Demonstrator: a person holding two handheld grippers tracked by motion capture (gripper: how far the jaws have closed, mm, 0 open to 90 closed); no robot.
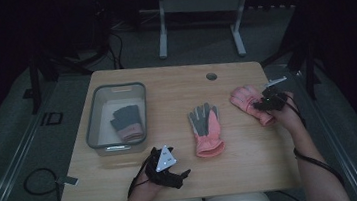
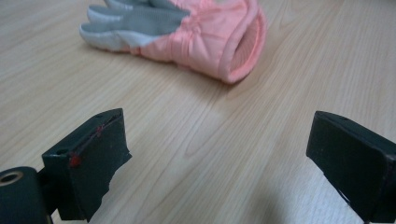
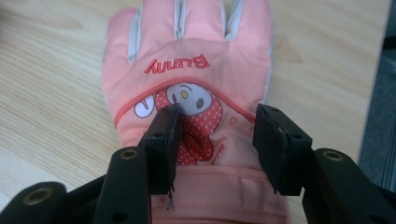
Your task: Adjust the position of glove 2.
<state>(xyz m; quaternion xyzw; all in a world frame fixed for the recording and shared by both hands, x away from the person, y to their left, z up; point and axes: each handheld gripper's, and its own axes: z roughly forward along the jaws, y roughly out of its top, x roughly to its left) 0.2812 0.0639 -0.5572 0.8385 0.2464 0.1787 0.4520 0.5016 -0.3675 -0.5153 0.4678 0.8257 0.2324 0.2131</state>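
Right gripper view: half-open right gripper (image 3: 217, 140) fingers straddle a padded pink glove (image 3: 191, 79), gripping nothing.

A bin (image 1: 113, 89) stood at the table's (image 1: 174, 81) left with a glove (image 1: 127, 122) in it; a second glove (image 1: 206, 130) lay mid-table, a third (image 1: 246, 98) at the right edge.

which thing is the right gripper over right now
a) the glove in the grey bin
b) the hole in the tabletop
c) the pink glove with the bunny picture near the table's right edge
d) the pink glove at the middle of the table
c: the right gripper sits with open jaws over the bunny glove by the table's right edge.
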